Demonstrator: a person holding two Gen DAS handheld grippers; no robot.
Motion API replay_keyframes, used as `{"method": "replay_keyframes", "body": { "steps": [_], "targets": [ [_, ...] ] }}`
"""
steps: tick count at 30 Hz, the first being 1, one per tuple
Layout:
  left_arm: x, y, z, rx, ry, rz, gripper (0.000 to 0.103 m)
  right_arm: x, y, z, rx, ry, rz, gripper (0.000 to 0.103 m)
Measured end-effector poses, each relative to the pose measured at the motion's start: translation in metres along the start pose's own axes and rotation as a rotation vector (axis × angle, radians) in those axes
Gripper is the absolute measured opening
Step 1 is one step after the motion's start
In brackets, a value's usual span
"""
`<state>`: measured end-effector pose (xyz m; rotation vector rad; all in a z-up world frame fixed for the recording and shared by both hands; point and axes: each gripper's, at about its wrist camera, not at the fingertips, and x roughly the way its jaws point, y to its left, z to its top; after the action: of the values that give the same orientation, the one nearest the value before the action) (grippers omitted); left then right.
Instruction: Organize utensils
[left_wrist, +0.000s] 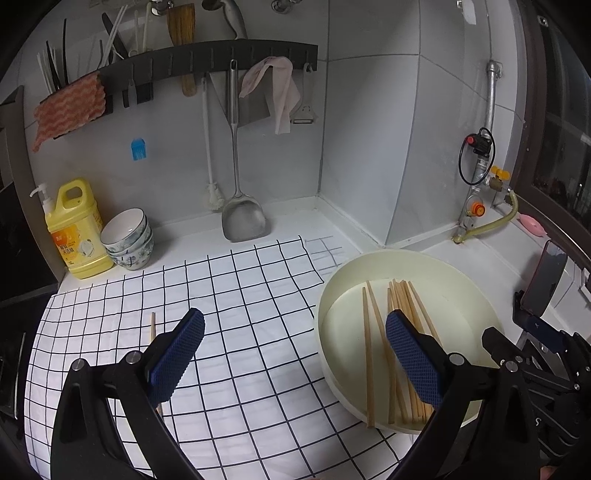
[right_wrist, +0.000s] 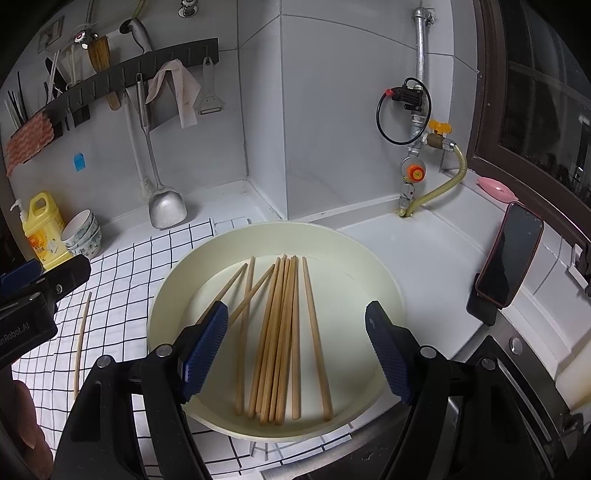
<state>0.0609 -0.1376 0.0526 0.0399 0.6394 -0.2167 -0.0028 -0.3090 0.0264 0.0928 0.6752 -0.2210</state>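
Note:
Several wooden chopsticks (right_wrist: 280, 332) lie in a round cream basin (right_wrist: 384, 280) on the counter. My right gripper (right_wrist: 297, 325) hovers open above the basin's near half, nothing between its blue pads. One single chopstick (right_wrist: 82, 339) lies on the checked cloth (right_wrist: 122, 269) left of the basin. In the left wrist view that lone chopstick (left_wrist: 152, 326) shows past my left finger, partly hidden by it. My left gripper (left_wrist: 295, 339) is open over the cloth, its right pad over the basin (left_wrist: 332, 295) and the chopsticks (left_wrist: 400, 295) in it.
A yellow soap bottle (left_wrist: 79, 229) and stacked bowls (left_wrist: 129, 238) stand at the back left. A wall rack (left_wrist: 207, 59) holds a metal spatula (left_wrist: 242, 218), a brush, cloths and utensils. A phone on a stand (right_wrist: 509, 254) and a gas pipe (right_wrist: 417, 122) are on the right.

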Motion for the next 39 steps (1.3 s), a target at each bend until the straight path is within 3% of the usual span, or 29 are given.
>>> {"method": "replay_keyframes", "body": {
  "steps": [39],
  "targets": [
    [0.0073,0.0057,0.0006,-0.023,0.036,0.006,0.097,0.0037,0.0064,-0.003,-0.01,0.006,0.007,0.073]
  ]
}}
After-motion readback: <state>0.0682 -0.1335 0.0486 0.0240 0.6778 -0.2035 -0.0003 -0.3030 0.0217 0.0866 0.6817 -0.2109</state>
